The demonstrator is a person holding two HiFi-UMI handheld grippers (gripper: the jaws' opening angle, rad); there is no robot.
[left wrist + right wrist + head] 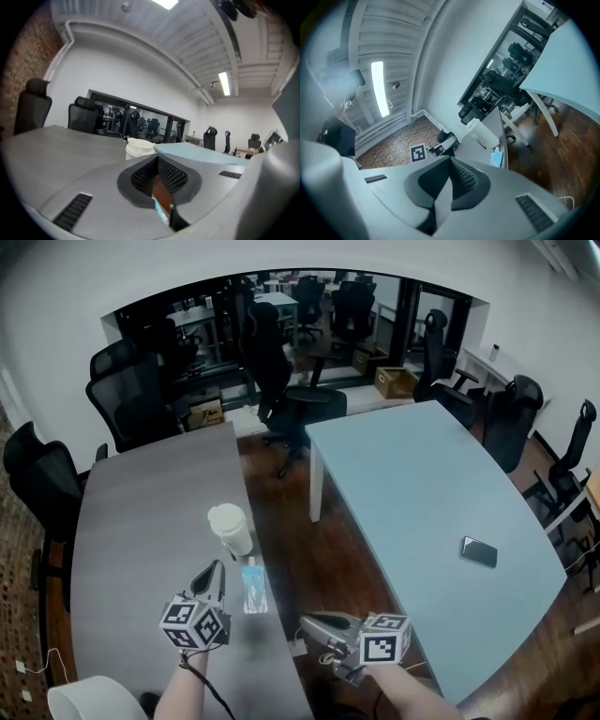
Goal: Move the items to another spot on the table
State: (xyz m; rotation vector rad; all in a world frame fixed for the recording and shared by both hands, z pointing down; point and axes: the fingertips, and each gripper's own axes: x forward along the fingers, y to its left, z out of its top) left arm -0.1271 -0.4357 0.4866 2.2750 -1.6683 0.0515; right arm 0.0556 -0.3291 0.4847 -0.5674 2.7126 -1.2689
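The grey counter (pixel 141 521) has a matt, faintly wood-grained face. The blue counter (pixel 412 474) is smooth with a soft sheen. The cup (pixel 231 528) looks like matt white paper under a plastic lid, and the bottle (pixel 253 587) is clear, glossy plastic. The phone (pixel 479 551) is dark and glossy. The floor (pixel 281 521) is polished brown wood. The left gripper (pixel 218 566) and right gripper (pixel 306 622) are matt grey plastic, their jaws lined with black ribbed pads (pixel 171 176).
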